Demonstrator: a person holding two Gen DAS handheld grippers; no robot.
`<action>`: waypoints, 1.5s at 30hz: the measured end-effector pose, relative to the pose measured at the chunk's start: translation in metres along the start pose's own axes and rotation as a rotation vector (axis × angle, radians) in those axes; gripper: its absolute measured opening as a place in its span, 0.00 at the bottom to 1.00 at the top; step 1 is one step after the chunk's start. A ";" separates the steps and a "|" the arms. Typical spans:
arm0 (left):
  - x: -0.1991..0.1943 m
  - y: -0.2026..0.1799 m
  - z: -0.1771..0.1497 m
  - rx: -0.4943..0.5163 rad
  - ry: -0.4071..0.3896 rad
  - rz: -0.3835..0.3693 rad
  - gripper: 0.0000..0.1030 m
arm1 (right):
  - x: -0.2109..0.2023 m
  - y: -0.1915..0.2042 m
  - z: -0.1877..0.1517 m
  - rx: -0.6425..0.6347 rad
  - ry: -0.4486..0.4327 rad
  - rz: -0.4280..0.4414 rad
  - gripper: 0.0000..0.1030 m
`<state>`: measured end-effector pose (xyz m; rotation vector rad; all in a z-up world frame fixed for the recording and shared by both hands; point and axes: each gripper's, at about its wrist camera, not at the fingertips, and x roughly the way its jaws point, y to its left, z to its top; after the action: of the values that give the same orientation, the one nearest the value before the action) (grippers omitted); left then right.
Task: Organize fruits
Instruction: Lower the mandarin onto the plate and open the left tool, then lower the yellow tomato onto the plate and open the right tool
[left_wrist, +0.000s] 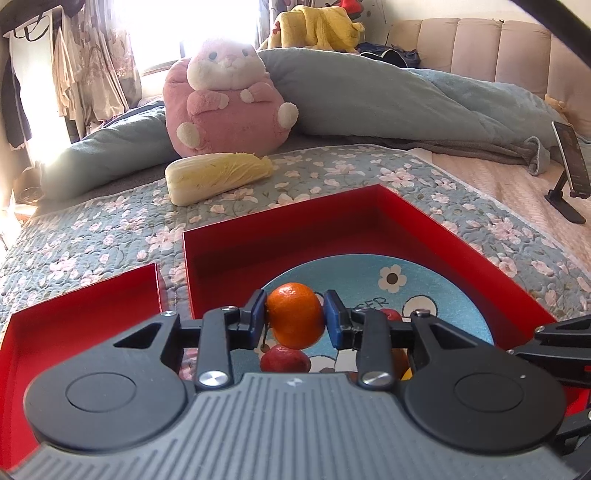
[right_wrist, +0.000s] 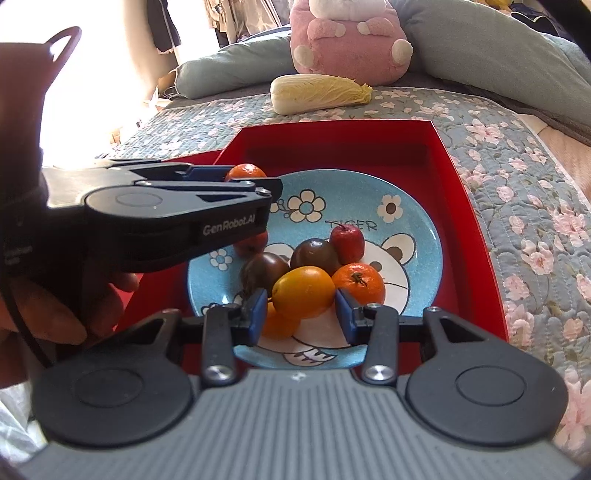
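My left gripper (left_wrist: 295, 320) is shut on an orange tangerine (left_wrist: 295, 315) and holds it above the blue cartoon plate (left_wrist: 436, 291); it also shows in the right wrist view (right_wrist: 245, 173). The plate (right_wrist: 406, 221) lies in a red box (right_wrist: 458, 173) and carries several fruits: a yellow-orange tomato (right_wrist: 303, 293), a tangerine (right_wrist: 360, 282), two dark tomatoes (right_wrist: 314, 253), a small red fruit (right_wrist: 347, 240). My right gripper (right_wrist: 301, 310) is open, its pads on either side of the yellow-orange tomato, apparently not pressing it.
A second red box (left_wrist: 74, 325) lies left of the first. A napa cabbage (left_wrist: 218, 177) and a pink plush rabbit (left_wrist: 225, 99) sit behind on the floral quilt (left_wrist: 92, 236). A phone on a stand (left_wrist: 569, 166) is at the right.
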<state>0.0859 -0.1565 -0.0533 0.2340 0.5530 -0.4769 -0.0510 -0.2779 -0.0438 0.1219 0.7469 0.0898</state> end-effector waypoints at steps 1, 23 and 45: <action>-0.001 0.000 0.000 -0.002 -0.001 -0.005 0.39 | 0.000 0.000 0.000 0.000 -0.001 0.001 0.42; -0.023 0.006 0.010 -0.060 -0.116 -0.003 0.61 | 0.012 0.006 0.016 -0.005 -0.015 0.005 0.43; -0.019 0.016 0.011 -0.113 -0.107 0.023 0.64 | 0.031 -0.002 0.037 0.048 -0.029 -0.025 0.60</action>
<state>0.0847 -0.1390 -0.0324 0.1065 0.4707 -0.4320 -0.0034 -0.2790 -0.0376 0.1588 0.7214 0.0460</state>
